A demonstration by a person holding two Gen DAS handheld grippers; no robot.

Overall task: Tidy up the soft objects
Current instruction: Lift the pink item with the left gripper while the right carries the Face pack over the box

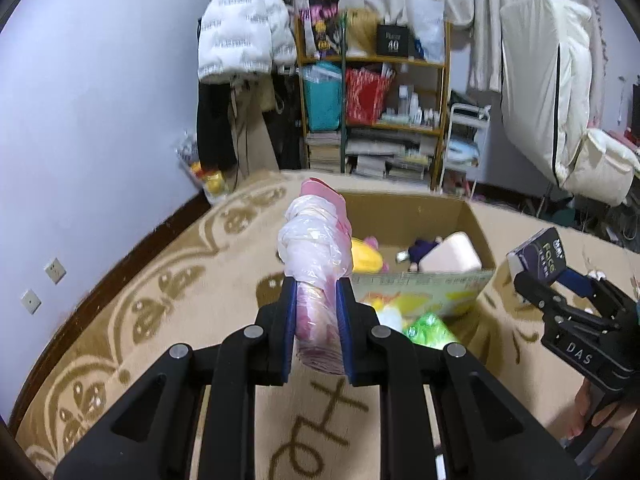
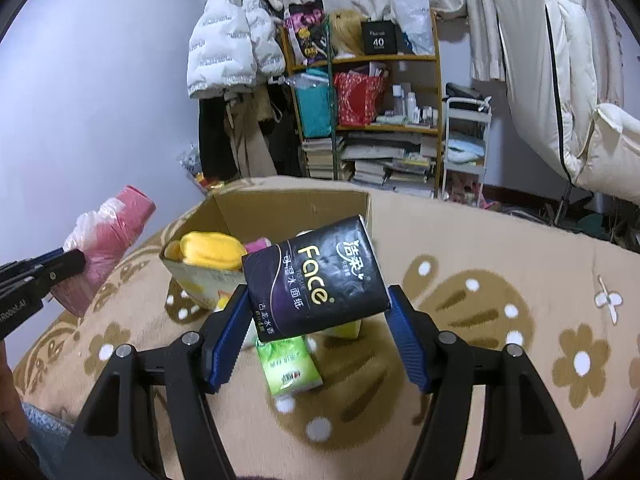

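The left tool (image 1: 317, 300) is clamped tight on a pink roll wrapped in clear plastic (image 1: 314, 236), which stands up out of its blue pads, lifted above the patterned tan blanket (image 1: 160, 280). The right tool (image 2: 320, 320) grips a dark pack of face tissues (image 2: 316, 280) across its width, jaws spread wide with both pads pressed on the pack's sides; the pack is tilted and held in the air just in front of the cardboard box (image 2: 288, 206). The box sits open on the blanket, between the two tools and a little beyond them. Inside it lie a yellow plush toy (image 2: 210, 250), a small dark doll (image 1: 424, 248) and a pale pink block (image 1: 452, 254). A green tissue packet (image 2: 290, 364) lies on the blanket below the dark pack, beside the box's near wall.
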